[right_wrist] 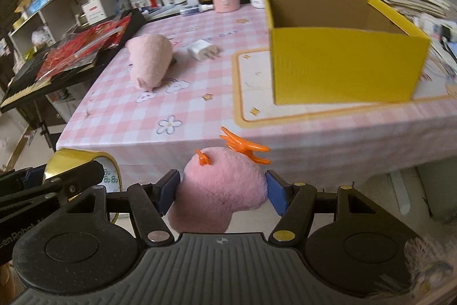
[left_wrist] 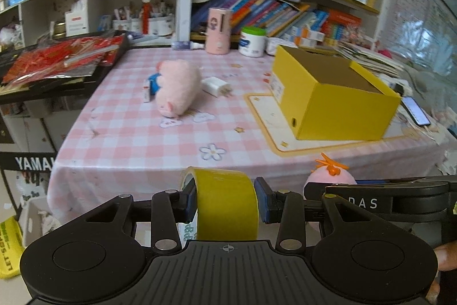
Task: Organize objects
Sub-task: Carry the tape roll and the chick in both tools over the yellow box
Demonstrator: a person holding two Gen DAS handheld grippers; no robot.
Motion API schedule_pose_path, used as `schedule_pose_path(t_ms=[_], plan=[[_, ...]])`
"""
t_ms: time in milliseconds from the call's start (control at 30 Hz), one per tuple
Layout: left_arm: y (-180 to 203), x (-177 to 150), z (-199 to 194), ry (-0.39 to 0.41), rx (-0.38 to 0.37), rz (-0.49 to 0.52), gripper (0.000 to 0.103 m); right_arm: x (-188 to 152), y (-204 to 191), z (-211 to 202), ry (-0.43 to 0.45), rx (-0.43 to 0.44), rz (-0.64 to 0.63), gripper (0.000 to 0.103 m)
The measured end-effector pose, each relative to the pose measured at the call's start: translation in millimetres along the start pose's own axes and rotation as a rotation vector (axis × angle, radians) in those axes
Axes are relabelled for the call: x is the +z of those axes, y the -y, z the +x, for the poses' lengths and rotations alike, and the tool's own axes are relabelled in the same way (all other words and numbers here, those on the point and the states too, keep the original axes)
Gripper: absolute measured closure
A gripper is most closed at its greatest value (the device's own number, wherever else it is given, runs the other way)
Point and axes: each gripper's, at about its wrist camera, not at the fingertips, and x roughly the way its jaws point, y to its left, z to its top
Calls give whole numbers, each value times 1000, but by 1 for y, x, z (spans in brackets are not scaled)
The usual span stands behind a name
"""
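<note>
Left gripper [left_wrist: 227, 202] is clamping a yellow tape roll [left_wrist: 225, 205] across its width. Right gripper [right_wrist: 221, 192] is squeezing a pink plush toy [right_wrist: 222, 187] with orange fittings. Both are hanging off the table's [right_wrist: 120, 105] near edge; yellow box [right_wrist: 345, 59] is sitting open on it.

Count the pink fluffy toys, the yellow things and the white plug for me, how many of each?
Pink fluffy toys: 2 (pink plush on the table, pink plush with orange clips in the right gripper)
Yellow things: 2 (yellow box, yellow tape roll in the left gripper)
White plug: 1 (white charger)
Total: 5
</note>
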Motion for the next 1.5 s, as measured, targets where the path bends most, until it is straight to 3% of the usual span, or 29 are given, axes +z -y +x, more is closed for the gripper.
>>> schedule_pose_path(t_ms=[800, 1500], plan=[[82, 9, 14, 2, -208, 205, 64, -20, 79, -45, 59, -172, 203, 40], [97, 29, 36, 25, -236, 216, 64, 1, 101, -36, 57, -196, 215, 40]])
